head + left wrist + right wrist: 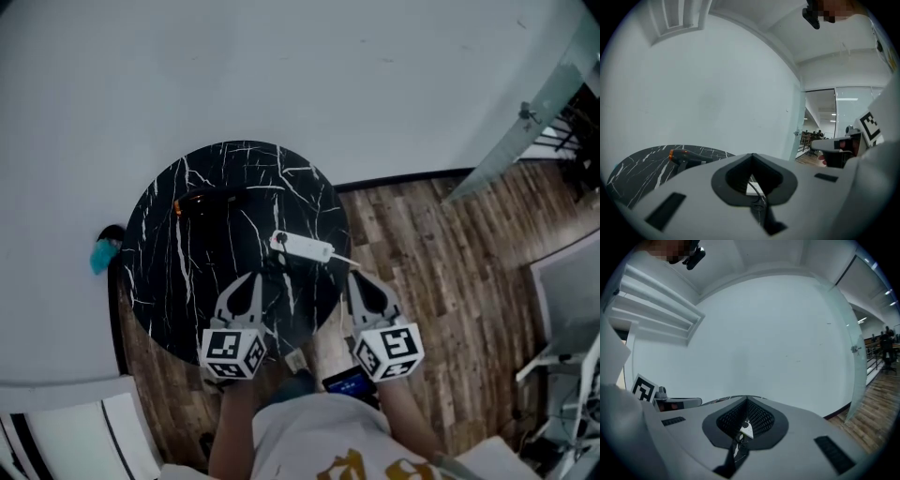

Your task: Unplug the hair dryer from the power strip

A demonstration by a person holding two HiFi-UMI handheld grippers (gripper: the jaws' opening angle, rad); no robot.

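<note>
Only the head view shows the white power strip (302,247) on the round black marble table (155,281). The left gripper view catches the hair dryer (689,157) side-on: dark, with an orange end. It lies at the table's far side, beyond the left gripper (251,279). That and the right gripper (359,279) are closed, holding nothing.

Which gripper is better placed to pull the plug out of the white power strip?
Probably left: the left gripper faces the end of the white power strip nearest the black hair dryer; the right gripper sits at its cable end.
</note>
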